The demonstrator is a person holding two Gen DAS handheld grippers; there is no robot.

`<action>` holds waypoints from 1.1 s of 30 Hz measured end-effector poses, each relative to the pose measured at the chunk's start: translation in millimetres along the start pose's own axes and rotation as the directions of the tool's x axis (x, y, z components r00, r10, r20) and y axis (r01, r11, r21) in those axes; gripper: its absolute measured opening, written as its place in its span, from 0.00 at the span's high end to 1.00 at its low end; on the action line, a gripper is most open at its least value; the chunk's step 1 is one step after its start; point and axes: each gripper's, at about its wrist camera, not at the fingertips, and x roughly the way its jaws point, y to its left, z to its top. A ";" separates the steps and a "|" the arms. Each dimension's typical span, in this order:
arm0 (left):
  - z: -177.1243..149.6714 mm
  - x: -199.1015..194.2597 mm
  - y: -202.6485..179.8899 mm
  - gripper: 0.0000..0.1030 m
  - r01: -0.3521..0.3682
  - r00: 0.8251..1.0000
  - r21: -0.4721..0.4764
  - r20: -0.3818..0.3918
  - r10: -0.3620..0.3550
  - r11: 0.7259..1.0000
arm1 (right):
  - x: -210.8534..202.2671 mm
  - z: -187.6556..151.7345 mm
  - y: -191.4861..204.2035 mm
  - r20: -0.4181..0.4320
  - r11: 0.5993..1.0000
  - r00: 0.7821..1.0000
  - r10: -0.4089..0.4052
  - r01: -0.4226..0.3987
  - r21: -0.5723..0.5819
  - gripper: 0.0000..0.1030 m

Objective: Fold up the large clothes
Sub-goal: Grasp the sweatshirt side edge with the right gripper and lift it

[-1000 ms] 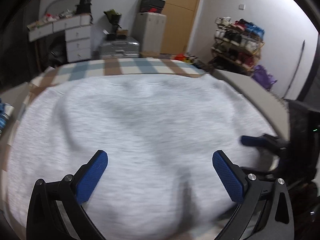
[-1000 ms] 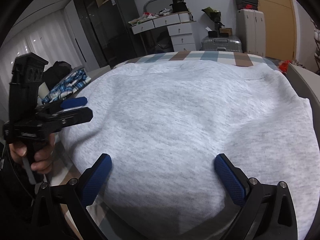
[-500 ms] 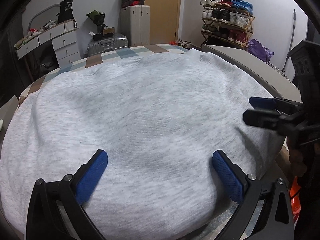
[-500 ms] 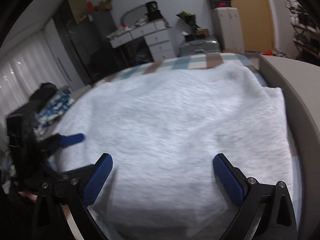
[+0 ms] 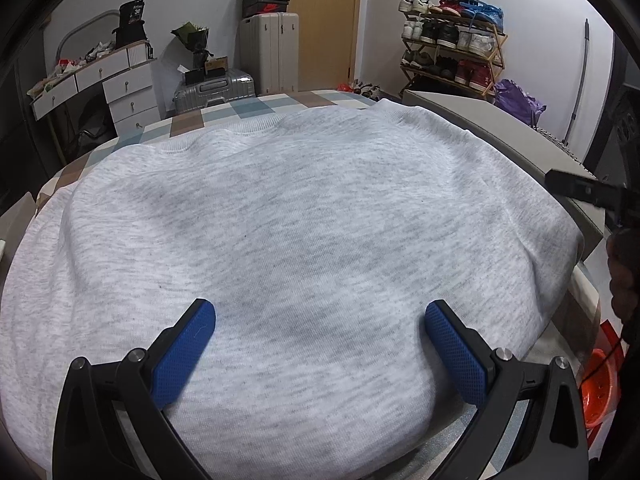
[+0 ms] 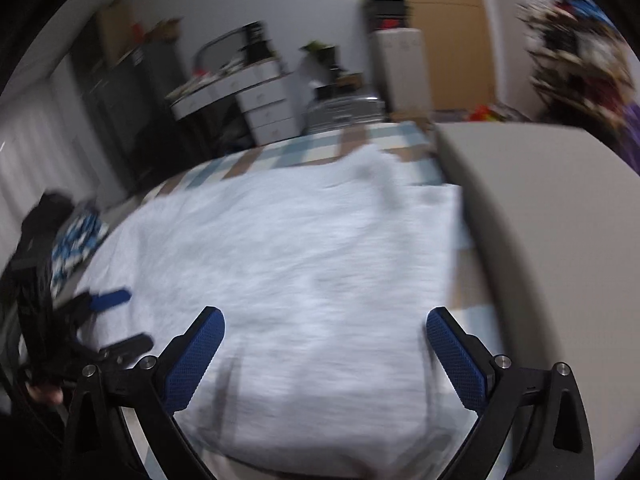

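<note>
A light grey sweatshirt (image 5: pixel 304 216) lies spread flat over a checked cloth (image 5: pixel 248 108), its ribbed hem at the far side. My left gripper (image 5: pixel 320 320) hovers open above the garment's near part, blue pads wide apart, nothing between them. My right gripper (image 6: pixel 324 324) is open too, over the sweatshirt (image 6: pixel 288 264) near its right edge; that view is blurred by motion. In the right wrist view the left gripper (image 6: pixel 116 316) shows at lower left, held by a hand. A black edge of the right gripper (image 5: pixel 580 190) enters the left wrist view at right.
A beige padded ledge (image 5: pixel 496 128) runs along the right side of the surface. Behind stand a white drawer desk (image 5: pixel 100 88), a silver suitcase (image 5: pixel 216 88), a tall white case (image 5: pixel 272 56) and a shoe rack (image 5: pixel 452 48). An orange object (image 5: pixel 600 384) sits low right.
The right gripper has swung to the right, toward the sweatshirt's right edge and the beige ledge. The left gripper has shifted slightly and steadied. Both stay open.
</note>
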 end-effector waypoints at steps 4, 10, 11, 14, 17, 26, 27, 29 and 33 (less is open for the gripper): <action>2.3 0.9 1.1 0.01 0.006 1.000 -0.021 -0.007 -0.007 1.000 | 9.0 -3.9 -14.7 -0.050 0.997 0.997 -0.052 0.054 0.052 0.25; 2.8 0.0 1.5 0.01 0.013 1.000 -0.029 -0.015 -0.014 0.999 | 36.0 -10.6 -10.6 -0.146 0.998 0.989 -0.011 0.020 0.061 0.40; 2.7 -0.1 1.9 0.01 0.015 1.000 -0.030 -0.015 -0.016 0.999 | 37.1 -10.0 -9.3 -0.145 0.998 0.989 -0.015 0.024 0.060 0.49; 2.2 -0.6 2.5 0.01 0.019 1.000 -0.028 -0.013 -0.019 0.999 | 24.8 -3.4 -4.1 -0.096 0.999 0.995 0.004 0.000 0.048 0.82; 2.4 -1.0 4.7 0.01 0.030 0.999 -0.032 -0.014 -0.031 0.999 | 4.8 2.5 -14.1 -0.015 0.987 0.994 0.108 -0.105 0.122 0.89; 2.2 -2.8 5.8 0.01 0.060 0.998 -0.029 -0.015 -0.061 0.998 | 24.8 0.8 -5.9 -0.141 0.994 0.986 -0.086 0.094 0.052 0.90; 2.2 -3.1 7.5 0.01 0.064 0.998 -0.028 -0.015 -0.064 0.998 | 25.1 2.0 -2.4 -0.145 0.993 0.984 -0.106 0.112 0.033 0.90; 1.2 -4.0 8.0 0.01 0.070 0.997 -0.027 -0.011 -0.070 0.997 | 25.0 2.4 0.0 -0.146 0.992 0.983 -0.116 0.121 0.031 0.88; 1.0 -3.6 7.1 0.01 0.059 0.998 -0.022 -0.008 -0.060 0.998 | 14.5 9.3 -20.2 -0.078 0.982 0.997 0.023 -0.008 0.190 0.81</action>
